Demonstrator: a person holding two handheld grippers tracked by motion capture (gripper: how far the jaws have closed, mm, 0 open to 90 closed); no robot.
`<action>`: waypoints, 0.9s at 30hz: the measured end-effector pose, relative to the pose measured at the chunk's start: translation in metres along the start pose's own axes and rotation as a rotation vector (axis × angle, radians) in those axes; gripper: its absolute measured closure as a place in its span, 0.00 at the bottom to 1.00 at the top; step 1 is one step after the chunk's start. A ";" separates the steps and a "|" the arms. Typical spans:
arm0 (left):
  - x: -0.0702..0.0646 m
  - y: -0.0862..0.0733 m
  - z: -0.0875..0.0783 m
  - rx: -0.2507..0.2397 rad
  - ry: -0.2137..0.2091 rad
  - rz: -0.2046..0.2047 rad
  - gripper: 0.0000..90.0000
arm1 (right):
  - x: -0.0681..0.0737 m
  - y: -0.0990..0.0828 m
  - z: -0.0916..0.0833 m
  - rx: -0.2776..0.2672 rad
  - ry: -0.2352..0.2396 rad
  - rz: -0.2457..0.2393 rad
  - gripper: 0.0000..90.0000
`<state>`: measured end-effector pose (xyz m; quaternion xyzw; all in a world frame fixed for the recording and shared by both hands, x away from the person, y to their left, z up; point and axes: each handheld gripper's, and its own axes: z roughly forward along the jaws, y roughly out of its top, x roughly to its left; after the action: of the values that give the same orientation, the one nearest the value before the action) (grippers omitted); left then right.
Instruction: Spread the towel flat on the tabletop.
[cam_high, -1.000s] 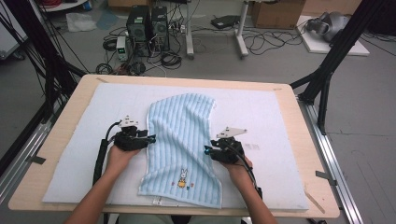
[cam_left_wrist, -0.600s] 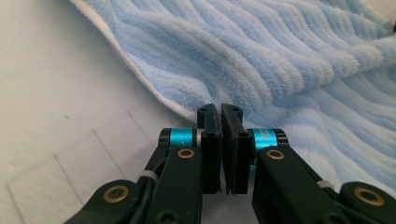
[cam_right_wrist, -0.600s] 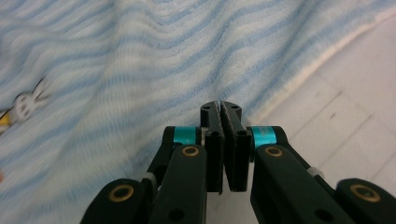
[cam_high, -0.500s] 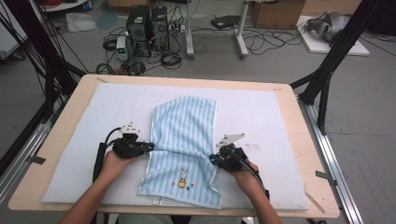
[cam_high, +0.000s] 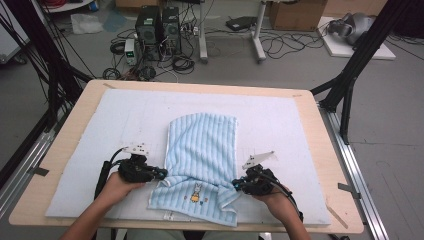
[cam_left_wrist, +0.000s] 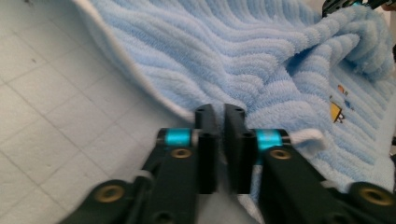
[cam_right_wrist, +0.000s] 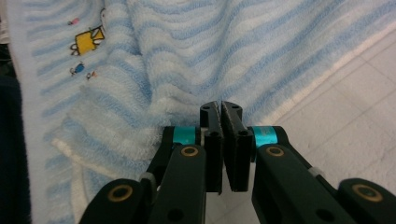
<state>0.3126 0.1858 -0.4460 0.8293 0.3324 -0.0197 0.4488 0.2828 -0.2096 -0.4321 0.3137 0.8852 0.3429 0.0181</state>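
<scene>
Towel: blue striped towel (cam_high: 202, 155) lies mid-worktop, stretched between both grippers near the front edge.
Left hand-held gripper (cam_high: 161, 173): clamped on the towel's left edge.
Right hand-held gripper (cam_high: 236, 185): clamped on its right edge.

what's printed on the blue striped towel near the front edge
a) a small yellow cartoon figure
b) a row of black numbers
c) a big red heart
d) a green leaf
a: the towel carries a small yellow cartoon figure on its near flap, between the left gripper and the right gripper, both shut on its sides.
</scene>
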 end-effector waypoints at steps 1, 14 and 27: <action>0.000 0.001 0.000 -0.022 0.023 -0.005 0.74 | -0.001 0.000 -0.001 -0.012 -0.002 0.011 0.91; 0.036 0.038 0.004 -0.218 0.297 -0.044 0.53 | -0.028 0.038 0.015 -0.230 -0.211 0.079 0.60; 0.039 0.039 0.032 -0.074 0.301 -0.037 0.96 | -0.035 0.045 0.039 -0.116 -0.223 0.058 0.96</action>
<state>0.3740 0.1681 -0.4493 0.7996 0.4114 0.1088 0.4237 0.3451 -0.1806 -0.4409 0.3738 0.8470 0.3569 0.1245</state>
